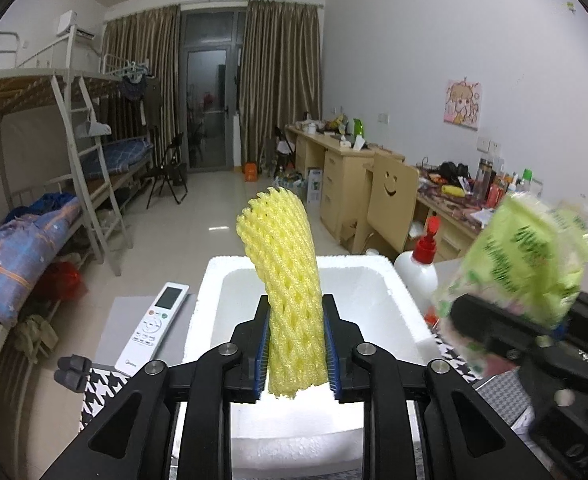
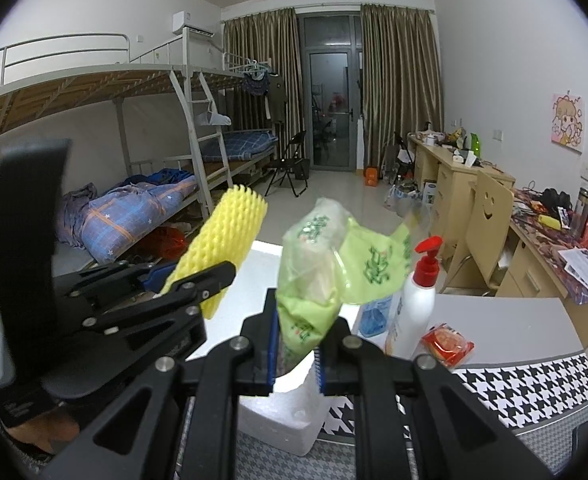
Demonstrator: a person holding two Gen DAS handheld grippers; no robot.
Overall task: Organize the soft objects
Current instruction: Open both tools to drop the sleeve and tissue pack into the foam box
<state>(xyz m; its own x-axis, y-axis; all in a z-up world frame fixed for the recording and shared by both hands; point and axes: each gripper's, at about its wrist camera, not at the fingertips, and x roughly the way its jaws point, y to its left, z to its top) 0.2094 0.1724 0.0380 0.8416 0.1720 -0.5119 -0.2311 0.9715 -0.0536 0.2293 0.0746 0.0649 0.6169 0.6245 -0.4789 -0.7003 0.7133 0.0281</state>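
Left to right on the table: a remote (image 1: 155,327) lies flat just beside the white foam box (image 1: 398,280), then a pump bottle (image 2: 418,308) and a red packet (image 2: 447,343) stand to the box's right. The step in hand looks like dropping both soft things into the box. To do it well, I would bring each one over the open cavity, not the rim, and lower it before letting go, since both are light and could bounce or snag on the pads. The left gripper (image 1: 297,344) holds the yellow foam net (image 1: 283,268) upright above the box, its jaws narrow, both pads on the net's lower end. The right gripper (image 2: 296,346) is nearly closed, pinching the neck of the green bag (image 2: 314,276), which hangs over the box's right side, near the bottle.
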